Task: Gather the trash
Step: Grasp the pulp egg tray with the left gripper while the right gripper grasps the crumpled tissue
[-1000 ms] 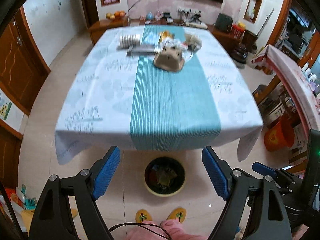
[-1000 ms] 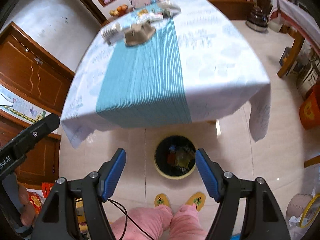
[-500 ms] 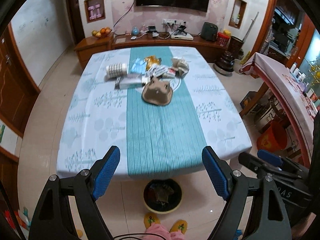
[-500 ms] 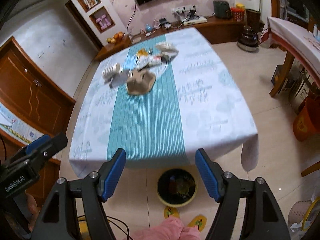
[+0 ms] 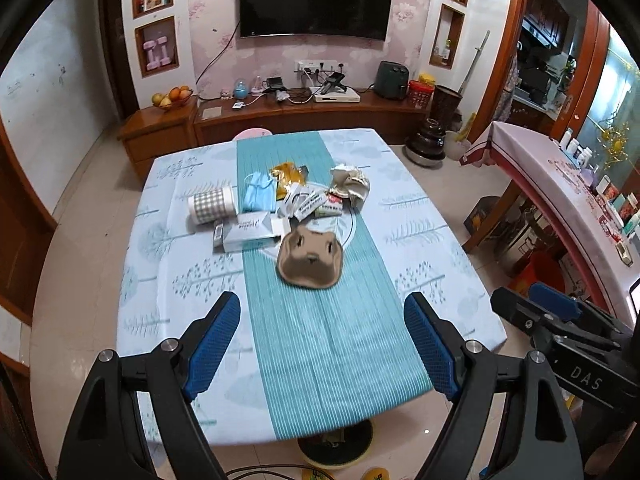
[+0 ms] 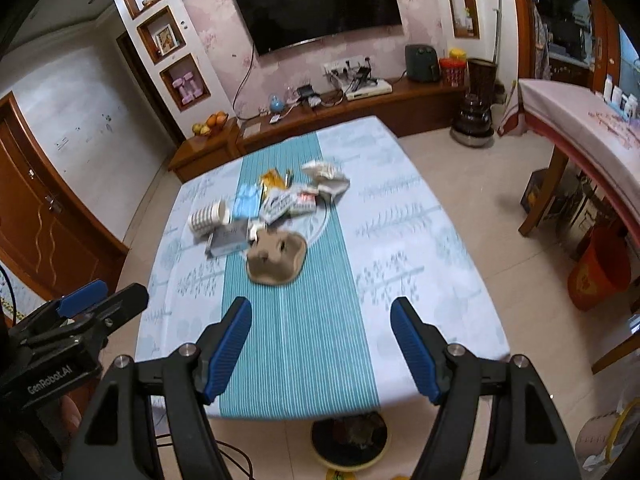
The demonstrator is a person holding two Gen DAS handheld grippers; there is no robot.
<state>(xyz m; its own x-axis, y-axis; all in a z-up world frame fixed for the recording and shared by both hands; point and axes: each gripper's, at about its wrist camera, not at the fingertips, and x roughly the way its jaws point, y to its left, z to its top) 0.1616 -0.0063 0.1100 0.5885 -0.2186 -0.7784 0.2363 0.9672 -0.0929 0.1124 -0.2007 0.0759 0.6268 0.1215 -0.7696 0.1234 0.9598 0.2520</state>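
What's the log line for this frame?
left tool: open, empty | right tool: open, empty | trash pile: on table | bin: floor

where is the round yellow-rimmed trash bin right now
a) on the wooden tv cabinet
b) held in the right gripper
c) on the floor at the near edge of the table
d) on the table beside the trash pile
c: the round yellow-rimmed trash bin sits on the tiled floor, partly hidden under the near edge of the table with the teal striped runner.
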